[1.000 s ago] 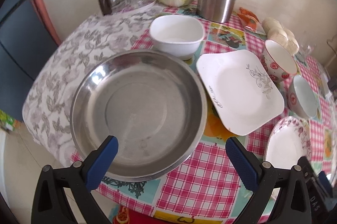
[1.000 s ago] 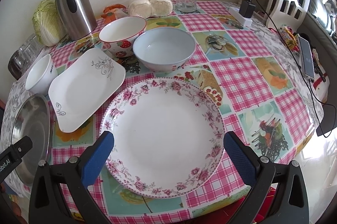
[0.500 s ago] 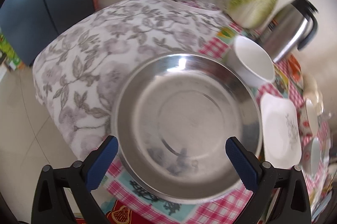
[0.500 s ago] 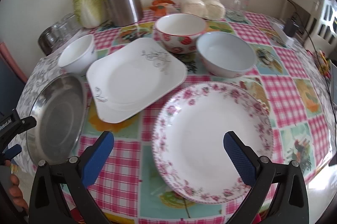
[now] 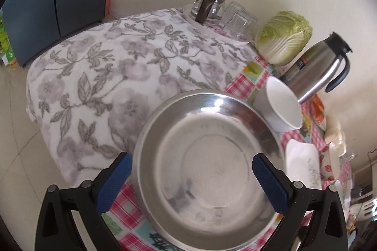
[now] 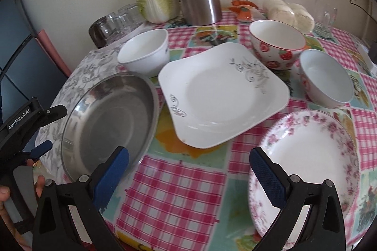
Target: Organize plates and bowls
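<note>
A round table (image 6: 179, 192) covered with a pink checked, picture-printed cloth is seen laid with dishes. In the left wrist view, the left gripper (image 5: 192, 182) is held wide open above the near edge of a stainless steel basin (image 5: 207, 170), its blue pads standing to either side of the basin and pressing on nothing. Beyond the basin to the right a plain white bowl (image 5: 281, 107) is set, with a steel thermos jug (image 5: 315, 72) and a napa cabbage (image 5: 284, 40) behind it against the wall, and glassware on a tray (image 5: 220, 13) at the far edge of a grey floral blanket (image 5: 113, 76). In the right wrist view, the right gripper (image 6: 188, 178) is likewise seen open, its jaws having just narrowed slightly with nothing between them but bare cloth. A square white plate (image 6: 221, 95) with a grey scroll pattern lies at the centre, just right of the basin. A round rose-rimmed plate (image 6: 311, 156) sits at the near right, partly behind the right finger. A strawberry-printed bowl (image 6: 276, 47) and a pale blue-white bowl (image 6: 326, 79) stand at the far right, close together. At the left edge the other gripper's black body is visible, gripped by a person's hand (image 6: 22, 187).
</note>
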{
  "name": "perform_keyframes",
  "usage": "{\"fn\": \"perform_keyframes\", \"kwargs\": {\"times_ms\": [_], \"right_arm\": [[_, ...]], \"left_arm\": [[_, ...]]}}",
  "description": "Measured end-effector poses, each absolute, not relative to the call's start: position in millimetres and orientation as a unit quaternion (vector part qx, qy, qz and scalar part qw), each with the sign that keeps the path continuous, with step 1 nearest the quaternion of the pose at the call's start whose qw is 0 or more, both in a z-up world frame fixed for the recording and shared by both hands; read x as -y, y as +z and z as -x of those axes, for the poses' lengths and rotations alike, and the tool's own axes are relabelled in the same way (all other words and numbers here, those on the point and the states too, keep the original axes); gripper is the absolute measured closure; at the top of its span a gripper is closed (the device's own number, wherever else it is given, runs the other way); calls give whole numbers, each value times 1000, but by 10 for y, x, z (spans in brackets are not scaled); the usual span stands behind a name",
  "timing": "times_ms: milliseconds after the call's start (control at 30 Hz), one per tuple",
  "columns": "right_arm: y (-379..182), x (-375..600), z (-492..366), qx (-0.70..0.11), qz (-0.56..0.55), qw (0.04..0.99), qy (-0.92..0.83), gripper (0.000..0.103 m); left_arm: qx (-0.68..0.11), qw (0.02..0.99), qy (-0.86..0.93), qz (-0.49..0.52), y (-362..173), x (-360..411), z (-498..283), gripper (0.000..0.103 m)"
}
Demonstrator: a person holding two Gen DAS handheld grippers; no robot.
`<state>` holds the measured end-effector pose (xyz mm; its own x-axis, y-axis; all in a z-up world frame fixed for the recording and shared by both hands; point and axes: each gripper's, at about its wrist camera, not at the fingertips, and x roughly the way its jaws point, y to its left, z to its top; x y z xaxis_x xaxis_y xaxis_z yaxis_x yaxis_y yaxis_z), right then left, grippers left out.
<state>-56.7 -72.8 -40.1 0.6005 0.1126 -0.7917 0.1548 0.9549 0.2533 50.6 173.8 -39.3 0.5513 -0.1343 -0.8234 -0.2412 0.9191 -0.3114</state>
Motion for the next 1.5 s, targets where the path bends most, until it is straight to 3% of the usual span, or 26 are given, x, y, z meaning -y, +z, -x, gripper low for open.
{"fn": "perform_keyframes", "kwargs": {"times_ms": [300,500,667,933,1067,1200,1500], "right_arm": [[-539,535,374,-462,-163,868,75,47],[-642,419,264,-475,-162,859,103,63],[-715,404,166,-477,-175,855,108,70],[-834,400,-10,-474,-185,855,101,72],[-911,419,-114,-479,-186,853,87,87],[-936,441,-157,-478,-191,852,92,89],[-820,466,-114,-476,-184,854,103,88]], "left_arm": [[-504,849,59,150,-576,-1791,-638,1],[-516,840,68,154,-721,-1892,-726,8],[-528,833,64,154,-849,-1930,-803,21],[-533,835,65,117,-973,-1907,-894,41],[-525,842,74,98,-990,-1897,-929,49],[-518,847,71,97,-974,-1893,-932,67],[-503,857,74,89,-832,-1861,-755,73]]}}
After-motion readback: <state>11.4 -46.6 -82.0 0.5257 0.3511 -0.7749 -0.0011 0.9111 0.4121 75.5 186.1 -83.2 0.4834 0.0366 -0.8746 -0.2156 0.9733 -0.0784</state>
